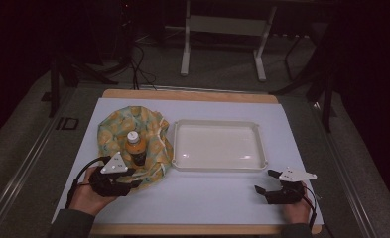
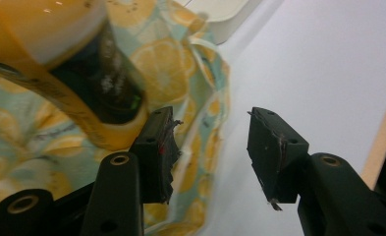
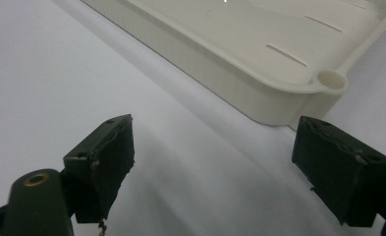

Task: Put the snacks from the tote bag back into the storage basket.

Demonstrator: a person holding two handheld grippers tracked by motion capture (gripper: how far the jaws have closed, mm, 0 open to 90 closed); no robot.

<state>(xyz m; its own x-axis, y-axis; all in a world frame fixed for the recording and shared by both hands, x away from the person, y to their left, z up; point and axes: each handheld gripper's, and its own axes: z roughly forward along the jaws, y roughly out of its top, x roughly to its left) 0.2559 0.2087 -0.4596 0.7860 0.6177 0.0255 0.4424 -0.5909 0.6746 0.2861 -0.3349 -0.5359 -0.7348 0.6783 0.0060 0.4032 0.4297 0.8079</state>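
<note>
A lemon-print cloth lies crumpled on the white mat, left of a white tray. A bottle with a white cap and dark liquid stands on the cloth. My left gripper is open at the cloth's near edge, just in front of the bottle. In the left gripper view the bottle looms left of the jaws and the cloth runs between them; my left gripper holds nothing. My right gripper is open near the tray's front right corner, and my right gripper is empty.
The white mat covers a wooden table whose front edge runs just before the person's hands. The tray's floor holds nothing. Beyond the table are a dark floor, cables and a white frame's legs.
</note>
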